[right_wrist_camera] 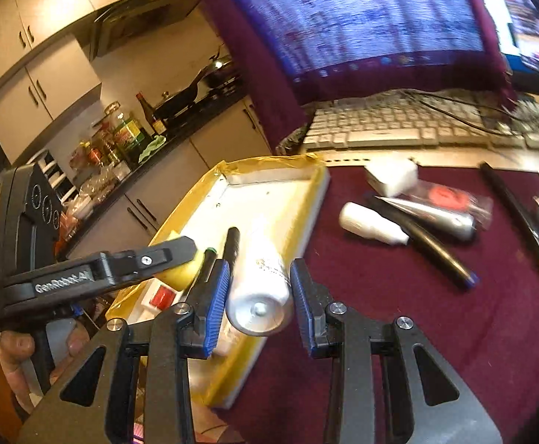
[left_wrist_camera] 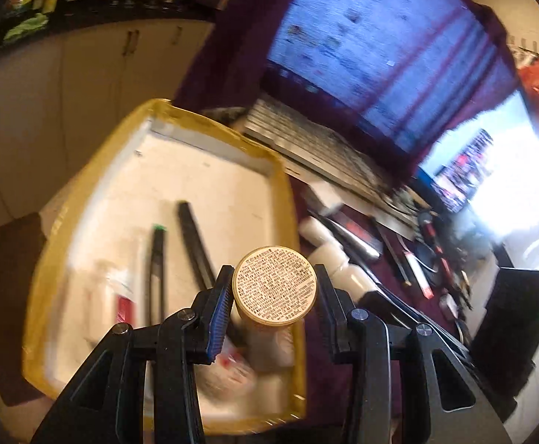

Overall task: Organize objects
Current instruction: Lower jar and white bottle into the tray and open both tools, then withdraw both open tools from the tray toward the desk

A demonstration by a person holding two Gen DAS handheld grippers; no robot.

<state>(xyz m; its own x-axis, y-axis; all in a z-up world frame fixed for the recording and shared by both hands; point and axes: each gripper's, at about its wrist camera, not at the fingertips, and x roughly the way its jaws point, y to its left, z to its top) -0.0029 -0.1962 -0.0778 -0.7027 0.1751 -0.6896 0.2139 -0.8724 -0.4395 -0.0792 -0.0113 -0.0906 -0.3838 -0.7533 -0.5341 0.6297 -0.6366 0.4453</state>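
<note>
Left claw (left_wrist_camera: 273, 305): clamped on a small round jar (left_wrist_camera: 274, 284), its printed base turned toward the camera and its body running back between the pads. The jar hangs over the near right corner of the tray (left_wrist_camera: 286, 199), directly above white items already lying there. Judged from this, the coming move is a short drop straight down; no sideways reach seems needed.

Right claw (right_wrist_camera: 260, 296): a white tube (right_wrist_camera: 256, 285) sits between the blue pads, cap end nearest, long axis pointing away along the claw's own line. The left pad appears to touch it; a sliver of gap shows at the right pad, so a firm grip is likely but not certain. The tube lies over the tray's right rim, tray interior to its left, maroon counter (right_wrist_camera: 399, 296) to its right. The release therefore probably calls for a small shift left, with the tube's axis kept parallel to the rim.

Inside the tray, farther: two dark pens (left_wrist_camera: 192, 244) lying roughly lengthwise, parallel to the tube.

Far right on the counter: a white bottle (right_wrist_camera: 371, 224) and other loose items, still outside the tray; the right claw is nearer these. Beyond them, a keyboard (right_wrist_camera: 417, 125).
</note>
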